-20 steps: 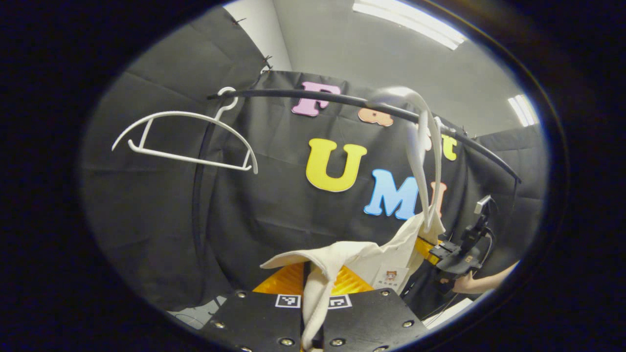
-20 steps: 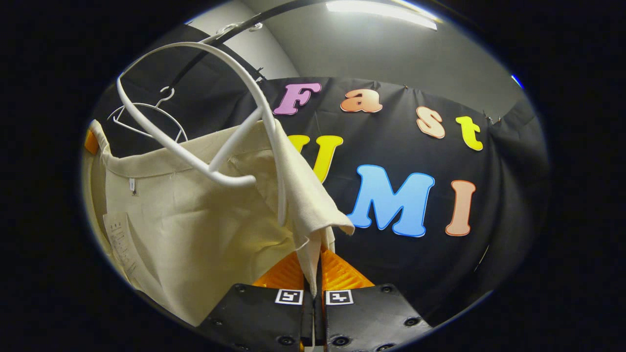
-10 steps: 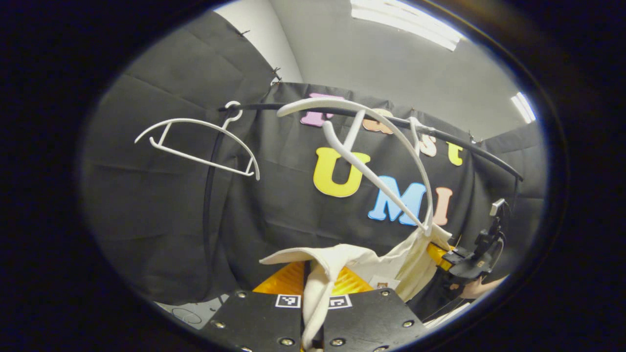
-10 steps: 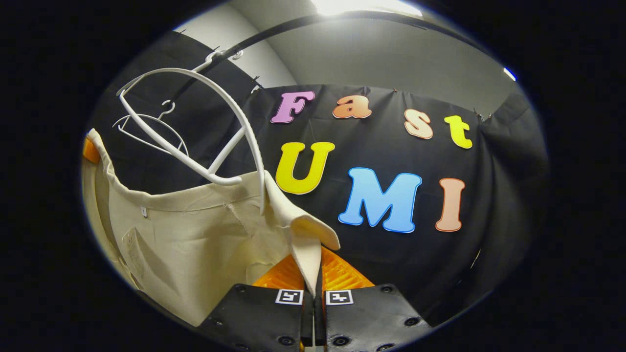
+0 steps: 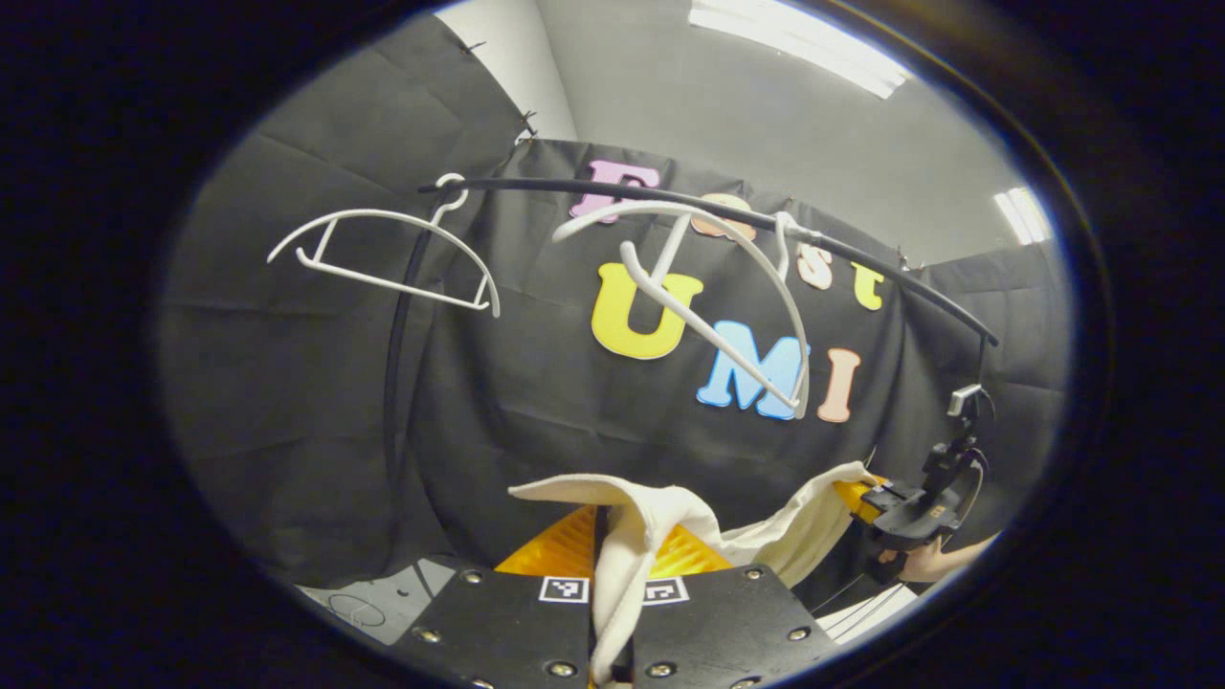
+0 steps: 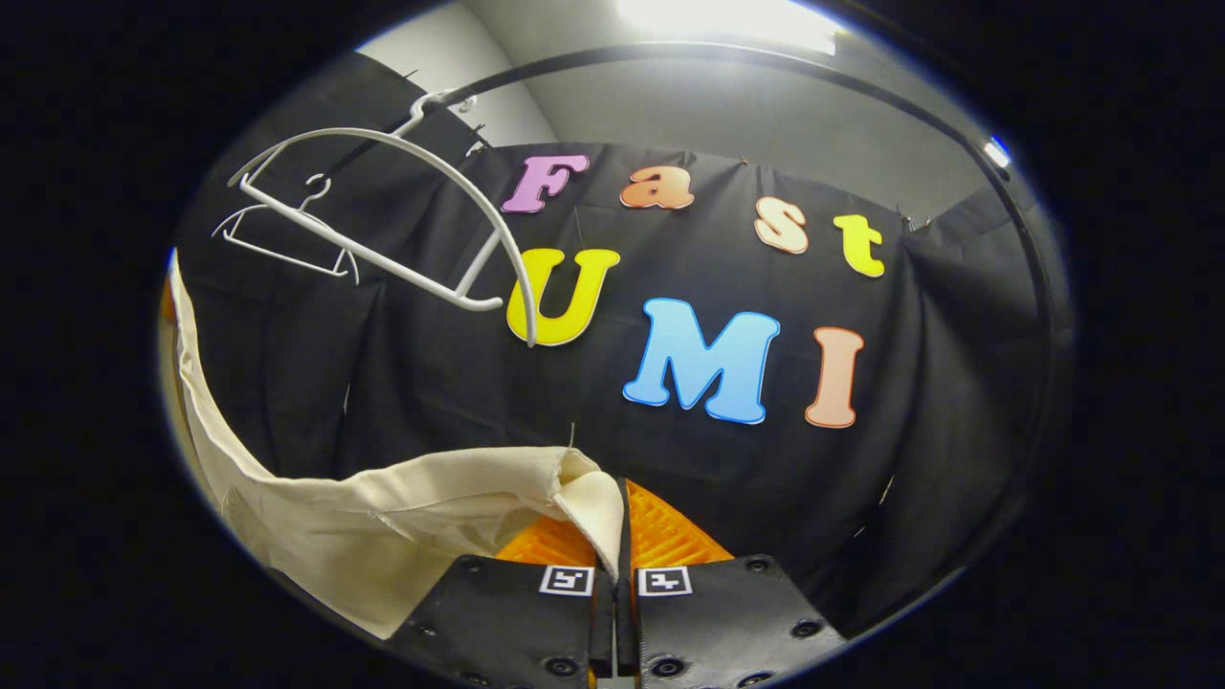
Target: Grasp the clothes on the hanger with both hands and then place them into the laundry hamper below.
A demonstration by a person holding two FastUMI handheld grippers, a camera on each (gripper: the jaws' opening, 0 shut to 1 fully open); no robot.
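Observation:
A cream garment [image 5: 660,507] is stretched between both grippers, free of the hangers. In the left gripper view my left gripper [image 5: 612,538] is shut on one end of it, and the cloth runs right to my right gripper [image 5: 885,500], held by a hand [image 5: 933,557]. In the right gripper view my right gripper [image 6: 622,522] is shut on a corner of the garment [image 6: 383,522], which sags away to the left edge. A bare white hanger [image 5: 713,287] hangs tilted on the black rail [image 5: 593,187], above the cloth; the same hanger [image 6: 383,215] is up at the left.
A second bare white hanger [image 5: 383,258] hangs farther left on the rail, and that hanger [image 6: 278,234] shows small behind the first. The rail [image 6: 766,62] arcs overhead and its black post [image 5: 392,383] drops down at the left. Black cloth wall stands behind.
The garment has slipped off the hanger and come down with both grippers. The hanger, now bare, has swung back up on the rail.

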